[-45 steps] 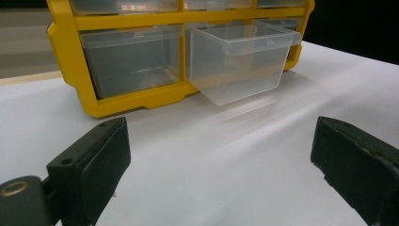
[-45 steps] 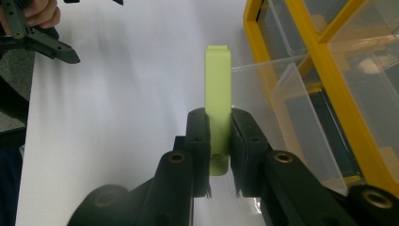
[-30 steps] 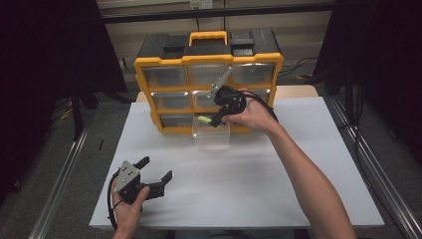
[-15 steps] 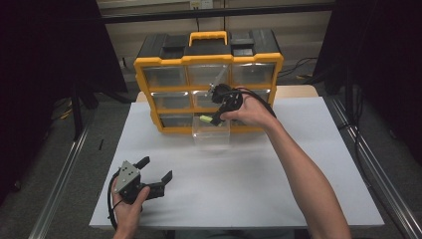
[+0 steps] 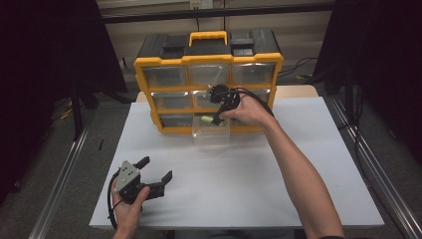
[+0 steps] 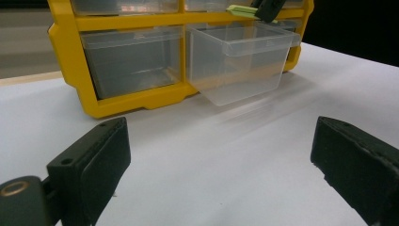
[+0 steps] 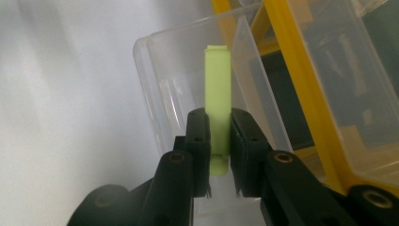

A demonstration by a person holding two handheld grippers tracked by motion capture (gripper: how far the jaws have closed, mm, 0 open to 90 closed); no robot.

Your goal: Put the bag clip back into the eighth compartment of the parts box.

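Note:
A yellow and black drawer cabinet stands at the back of the white table. Its bottom middle clear drawer is pulled out. My right gripper is shut on a light green flat piece and holds it over the open drawer. My left gripper stands open with nothing between its jaws, low over the table's front left and pointed at the cabinet.
The cabinet has several other clear drawers, all pushed in. Metal rails run along both sides of the table. A black cable trails from the right gripper.
My right gripper has dropped slightly with the green piece, closer over the open drawer. The left gripper has not moved.

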